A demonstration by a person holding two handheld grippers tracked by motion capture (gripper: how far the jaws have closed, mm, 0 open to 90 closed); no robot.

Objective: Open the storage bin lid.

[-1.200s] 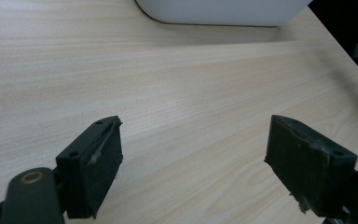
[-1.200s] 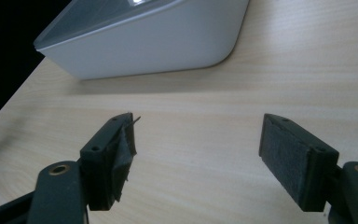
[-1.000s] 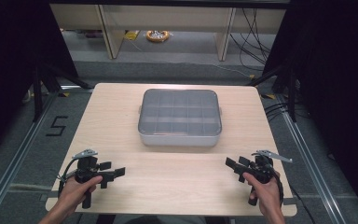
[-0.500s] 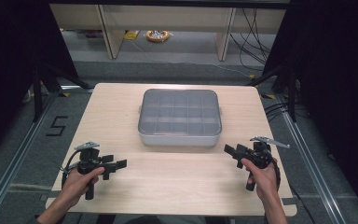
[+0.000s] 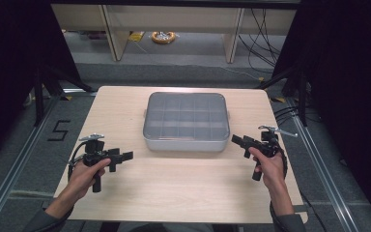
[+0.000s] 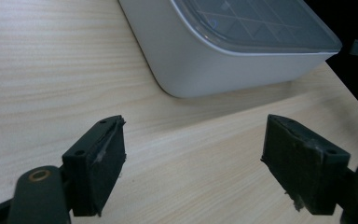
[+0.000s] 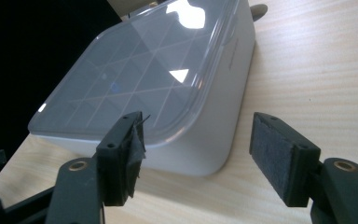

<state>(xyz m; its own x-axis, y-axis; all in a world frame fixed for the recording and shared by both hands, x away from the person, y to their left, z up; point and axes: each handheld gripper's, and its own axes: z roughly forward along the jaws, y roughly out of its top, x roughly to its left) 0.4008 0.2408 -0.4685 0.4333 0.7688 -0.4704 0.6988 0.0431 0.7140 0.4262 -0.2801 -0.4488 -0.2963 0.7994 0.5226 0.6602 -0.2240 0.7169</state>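
High view: a shallow white plastic organiser box with a clear lid over a grid of compartments (image 5: 185, 123) sits at the middle of the pale wooden table (image 5: 183, 193), a little toward the far edge. Seen from the box, the left gripper (image 5: 124, 155) stands at about eight o'clock and the right gripper (image 5: 236, 140) at about four o'clock, each in a hand above the bare tabletop and pointing inward at the box's near corners. Neither touches the box. The lid is on and looks seated all round, so the work on the box appears not yet begun; closing in, taking hold and whatever follows is all left.

Left gripper view: the jaws stand wide apart with nothing between them. The box's rounded near corner lies toward one o'clock, apart from the pads (image 6: 103, 158), with open wood grain in between. The table's edge runs close along the right, at three o'clock, so there is little room to swing that way.

Right gripper view: the jaws are apart and have just been closing a little, with nothing gripped; the box corner lies beyond them toward twelve o'clock, near but not touched. Bare table spreads to the right; at nine o'clock the table ends in darkness.
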